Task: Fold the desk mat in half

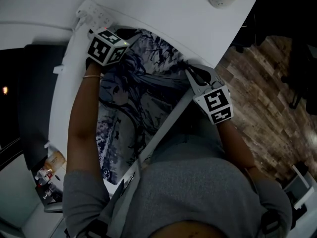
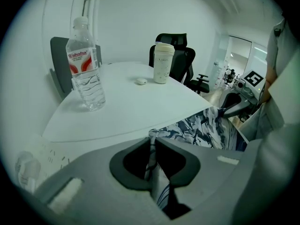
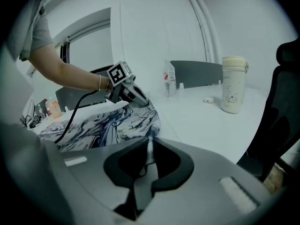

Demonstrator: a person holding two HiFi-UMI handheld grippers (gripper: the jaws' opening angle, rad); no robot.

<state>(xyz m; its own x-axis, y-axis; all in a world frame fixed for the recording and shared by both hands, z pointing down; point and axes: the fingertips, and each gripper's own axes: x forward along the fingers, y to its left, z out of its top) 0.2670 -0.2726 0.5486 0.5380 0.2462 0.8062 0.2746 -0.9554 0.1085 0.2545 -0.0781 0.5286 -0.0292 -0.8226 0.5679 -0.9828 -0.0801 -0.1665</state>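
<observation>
**Both tongs clenched on the desk mat's far corners**

Closest to you, the desk mat (image 1: 133,98) lies printed side up on the white table (image 1: 198,24). It runs away from your body along the table's right-hand edge.

Your left gripper (image 2: 153,142) is clamped on the mat's far left corner, and a thin fold of the printed sheet stands upright between its jaws. Your right gripper (image 3: 150,142) is clamped on the far right corner in the same way, with the sheet's edge pinched between its pads. That corner sits right at the table's edge, with the floor below it. The far end of the mat stretches between the two tongs, and from the right gripper view it looks slightly raised and rumpled.

Beyond the mat is bare white tabletop, and past it a clear water bottle (image 2: 85,64) stands upright with its cap on and water inside. Well apart from it stands a pale lidded cup (image 2: 163,62). It is closed, so you cannot tell what it holds. A small white object (image 2: 141,81) lies just beside the cup.

A white power strip (image 1: 94,14) lies near your left gripper, at the table's left edge. A black office chair (image 2: 180,46) stands behind the cup, off the far side of the table.
</observation>
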